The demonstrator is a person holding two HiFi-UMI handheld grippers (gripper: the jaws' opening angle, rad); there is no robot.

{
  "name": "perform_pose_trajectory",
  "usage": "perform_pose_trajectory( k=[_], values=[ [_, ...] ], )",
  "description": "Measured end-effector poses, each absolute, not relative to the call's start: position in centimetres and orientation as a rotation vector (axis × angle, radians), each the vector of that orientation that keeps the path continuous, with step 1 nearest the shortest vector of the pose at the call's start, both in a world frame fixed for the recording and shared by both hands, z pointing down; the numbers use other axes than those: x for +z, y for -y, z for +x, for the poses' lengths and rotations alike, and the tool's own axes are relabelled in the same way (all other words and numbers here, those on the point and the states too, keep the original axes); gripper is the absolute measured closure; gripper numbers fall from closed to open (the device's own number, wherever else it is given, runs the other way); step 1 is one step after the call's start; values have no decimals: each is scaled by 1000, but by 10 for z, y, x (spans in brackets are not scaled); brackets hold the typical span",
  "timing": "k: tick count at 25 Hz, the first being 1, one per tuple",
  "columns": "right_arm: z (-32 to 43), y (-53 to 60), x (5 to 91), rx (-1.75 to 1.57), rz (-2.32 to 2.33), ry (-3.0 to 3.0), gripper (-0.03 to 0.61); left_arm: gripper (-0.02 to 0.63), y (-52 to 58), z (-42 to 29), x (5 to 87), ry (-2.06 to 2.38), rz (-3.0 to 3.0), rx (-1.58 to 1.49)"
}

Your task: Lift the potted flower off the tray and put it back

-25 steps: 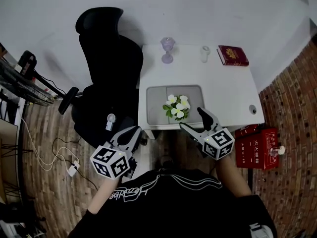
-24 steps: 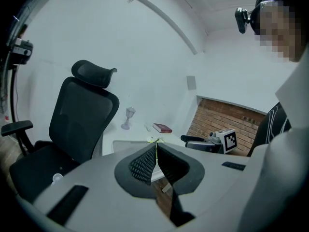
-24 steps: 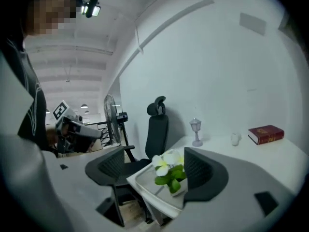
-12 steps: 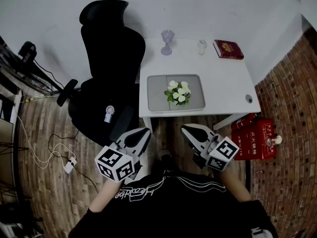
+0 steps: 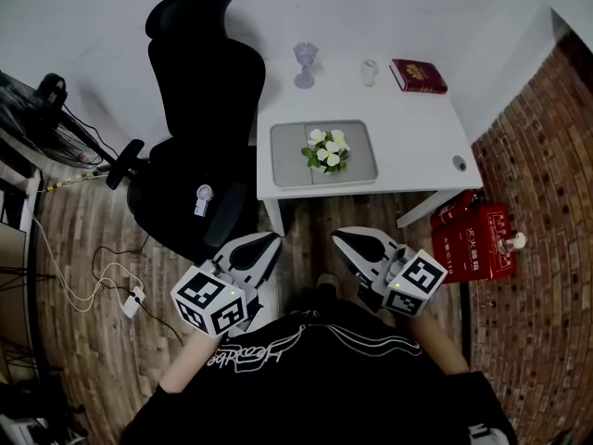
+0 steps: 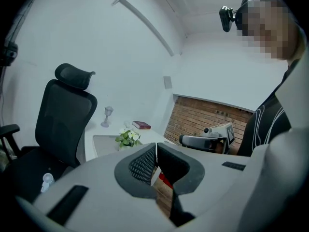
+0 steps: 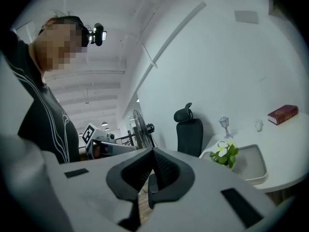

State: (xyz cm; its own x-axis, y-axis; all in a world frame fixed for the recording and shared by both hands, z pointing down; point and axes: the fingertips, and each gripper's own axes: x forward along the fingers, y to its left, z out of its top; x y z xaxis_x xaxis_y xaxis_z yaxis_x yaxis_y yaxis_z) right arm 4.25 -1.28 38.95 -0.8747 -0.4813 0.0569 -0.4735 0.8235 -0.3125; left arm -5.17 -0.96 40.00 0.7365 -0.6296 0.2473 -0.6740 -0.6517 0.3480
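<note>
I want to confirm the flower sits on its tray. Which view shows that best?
The head view: it looks down on the potted flower standing inside the grey tray. Both gripper views show it small, from the side, with the tray partly hidden.

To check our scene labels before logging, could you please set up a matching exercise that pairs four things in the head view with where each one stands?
Things:
1. potted flower
2. red book
3. goblet
4. office chair

Places:
A. near the far right corner of the table
B. on the floor, beside the table's left side
C. on the tray
D. near the table's far left corner, beyond the tray

Pairs: 1-C, 2-A, 3-D, 4-B
</note>
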Motion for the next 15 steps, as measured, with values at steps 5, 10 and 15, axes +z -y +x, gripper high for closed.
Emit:
perform_pose_trajectory(
  k=[5,10,15],
  values=[
    [50,16,378,-438,-749,-3007,575,578,14,-41,380,1025,2555,154],
    [67,30,366,-388,-701,-3065,576,578,29,-20,367,1042,2564,136],
    [77,37,364,-389,-681,-3076,575,578,34,-5,370,1046,2569,172]
  ],
)
